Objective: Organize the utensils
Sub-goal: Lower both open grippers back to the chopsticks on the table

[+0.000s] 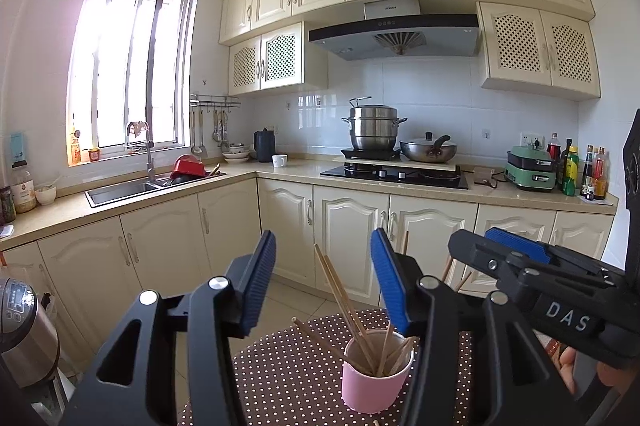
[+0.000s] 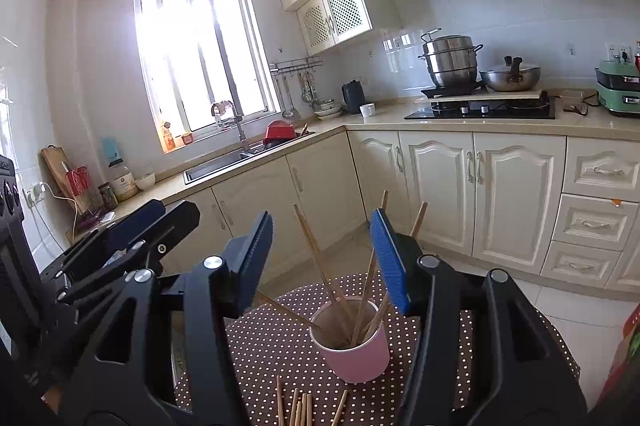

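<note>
My left jaws (image 1: 323,282) stand apart over the worktop (image 1: 288,366), gripping nothing. The pink cup (image 1: 374,384) sits below them, chopsticks (image 1: 340,290) fanned out of it at steep angles. My right jaws (image 2: 322,260) are also apart and empty above the cup, with loose chopsticks (image 2: 300,406) lying just in front of it. Reaching down for those, I could knock the leaning sticks and tip the light cup.

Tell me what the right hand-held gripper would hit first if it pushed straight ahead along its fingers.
Most likely the wooden chopsticks standing in the pink cylindrical cup on the brown polka-dot tablecloth. The right hand-held gripper is open and empty, and the sticks rise between its fingers. Depth is unclear.
</note>
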Available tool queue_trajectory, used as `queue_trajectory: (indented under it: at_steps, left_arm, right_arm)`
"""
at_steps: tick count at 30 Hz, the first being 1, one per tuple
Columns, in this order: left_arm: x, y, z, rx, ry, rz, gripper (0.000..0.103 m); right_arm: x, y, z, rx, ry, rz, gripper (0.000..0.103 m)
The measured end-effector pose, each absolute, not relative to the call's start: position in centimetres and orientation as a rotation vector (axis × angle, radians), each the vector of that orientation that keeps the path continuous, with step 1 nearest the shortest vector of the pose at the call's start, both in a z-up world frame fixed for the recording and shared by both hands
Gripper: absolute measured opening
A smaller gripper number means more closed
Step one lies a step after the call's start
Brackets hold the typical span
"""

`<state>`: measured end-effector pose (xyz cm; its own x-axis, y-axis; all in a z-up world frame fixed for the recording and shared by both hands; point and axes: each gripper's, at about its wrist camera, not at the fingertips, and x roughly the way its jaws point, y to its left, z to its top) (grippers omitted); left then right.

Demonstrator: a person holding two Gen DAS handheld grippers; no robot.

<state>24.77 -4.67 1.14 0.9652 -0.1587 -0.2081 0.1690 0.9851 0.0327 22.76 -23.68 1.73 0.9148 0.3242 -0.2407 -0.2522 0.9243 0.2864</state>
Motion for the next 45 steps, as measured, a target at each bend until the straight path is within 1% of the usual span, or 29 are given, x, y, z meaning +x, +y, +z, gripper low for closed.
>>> queue_trajectory:
  at_steps: [3,5,10,12,14,21,27,38,45]
  left_arm:
    - [24.3,-4.4,1.1,0.053,0.205,-0.162,0.050]
    - [23.7,-4.2,0.9,0.053,0.207,-0.152,0.054]
    - [22.2,-3.6,0.1,0.053,0.226,-0.136,0.055]
    - [21.6,-3.2,-0.4,0.055,0.235,-0.132,0.055]
    - [21.0,-3.0,-1.1,0.059,0.251,-0.126,0.058]
    - [19.6,-2.2,-3.9,0.064,0.331,-0.124,0.059]
    - [19.5,-1.4,-8.0,0.024,0.478,-0.155,0.060]
    - [20.8,-3.2,-18.6,0.081,0.813,-0.193,0.060]
    - [21.1,-4.4,-22.1,0.126,0.910,-0.202,0.060]
  right_arm:
    - [22.1,-23.6,1.9,0.247,0.284,0.301,0.051]
    - [21.6,-23.6,2.0,0.247,0.282,0.303,0.051]
    - [20.3,-23.7,1.7,0.242,0.292,0.308,0.051]
    - [19.8,-23.6,1.3,0.242,0.302,0.313,0.051]
    - [19.2,-23.5,0.8,0.237,0.314,0.315,0.051]
    - [17.8,-23.5,-1.4,0.236,0.363,0.319,0.051]
    - [17.1,-23.8,-4.6,0.242,0.428,0.320,0.051]
    - [16.9,-24.1,-12.6,0.244,0.598,0.301,0.052]
    - [16.8,-24.5,-16.6,0.273,0.692,0.299,0.052]
